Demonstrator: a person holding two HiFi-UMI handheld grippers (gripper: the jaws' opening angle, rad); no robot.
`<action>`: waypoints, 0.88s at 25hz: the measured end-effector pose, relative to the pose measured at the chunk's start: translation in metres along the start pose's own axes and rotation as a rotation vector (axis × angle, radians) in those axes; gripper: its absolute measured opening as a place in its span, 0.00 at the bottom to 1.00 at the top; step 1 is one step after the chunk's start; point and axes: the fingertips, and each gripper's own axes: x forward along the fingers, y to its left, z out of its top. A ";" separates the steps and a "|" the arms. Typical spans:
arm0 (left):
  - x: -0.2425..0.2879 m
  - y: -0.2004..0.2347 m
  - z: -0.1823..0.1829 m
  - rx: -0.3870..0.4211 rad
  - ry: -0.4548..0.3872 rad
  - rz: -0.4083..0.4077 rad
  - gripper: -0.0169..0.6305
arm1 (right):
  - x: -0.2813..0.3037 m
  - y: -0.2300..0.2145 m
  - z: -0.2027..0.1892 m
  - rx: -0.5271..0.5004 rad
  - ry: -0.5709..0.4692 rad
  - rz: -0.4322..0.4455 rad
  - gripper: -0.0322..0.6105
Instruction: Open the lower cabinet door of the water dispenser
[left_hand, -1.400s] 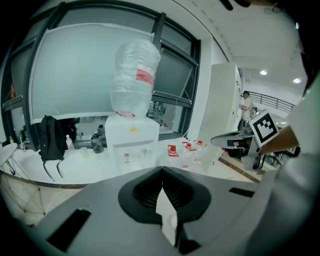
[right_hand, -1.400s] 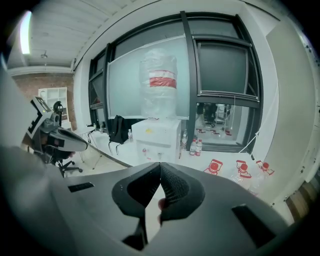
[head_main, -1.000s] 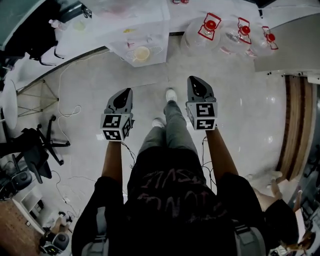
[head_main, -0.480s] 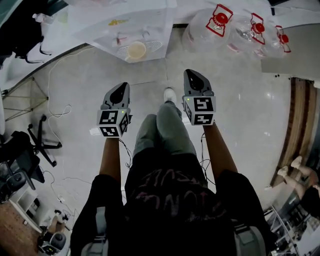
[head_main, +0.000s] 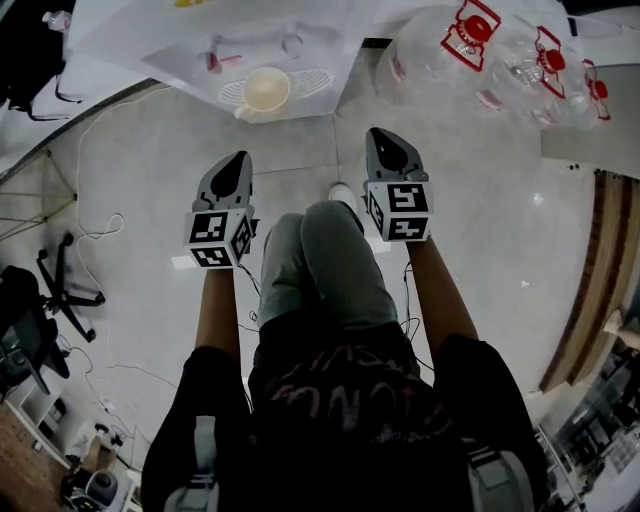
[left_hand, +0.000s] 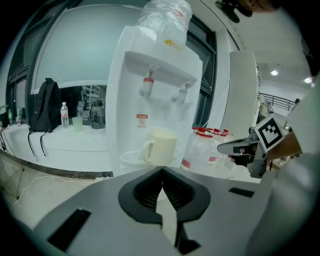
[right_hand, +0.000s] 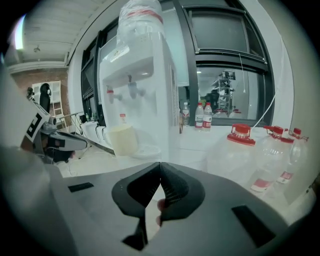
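Observation:
The white water dispenser (head_main: 250, 40) stands at the top of the head view, with a cream cup (head_main: 265, 90) on its drip tray. Its lower cabinet door is hidden under the tray and behind the gripper bodies. My left gripper (head_main: 238, 160) and right gripper (head_main: 382, 136) hang side by side over the floor, short of the dispenser, on either side of the person's bent knees. In the left gripper view the dispenser (left_hand: 155, 85) and cup (left_hand: 161, 145) lie straight ahead beyond the shut, empty left gripper (left_hand: 161, 170). The right gripper (right_hand: 160, 164) is shut and empty too, with the dispenser (right_hand: 140, 70) ahead to the left.
Several clear water jugs with red caps (head_main: 480, 45) stand on the floor right of the dispenser. An office chair (head_main: 45, 295) and loose cables (head_main: 95, 235) lie at the left. A wooden strip (head_main: 590, 270) runs along the right. A backpack (left_hand: 45, 102) rests on a counter.
Both grippers have sunk together toward the floor as the person bends the knees. The dispenser and cup now show larger and nearer. Both pairs of jaws stay shut.

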 end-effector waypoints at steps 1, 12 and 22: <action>0.008 0.004 -0.007 0.002 -0.010 0.003 0.04 | 0.010 -0.002 -0.009 -0.009 -0.003 0.000 0.07; 0.079 0.045 -0.097 0.027 -0.073 0.045 0.04 | 0.104 -0.017 -0.097 -0.036 -0.055 0.006 0.07; 0.122 0.085 -0.143 0.084 -0.130 0.066 0.04 | 0.174 -0.021 -0.136 -0.054 -0.114 0.011 0.09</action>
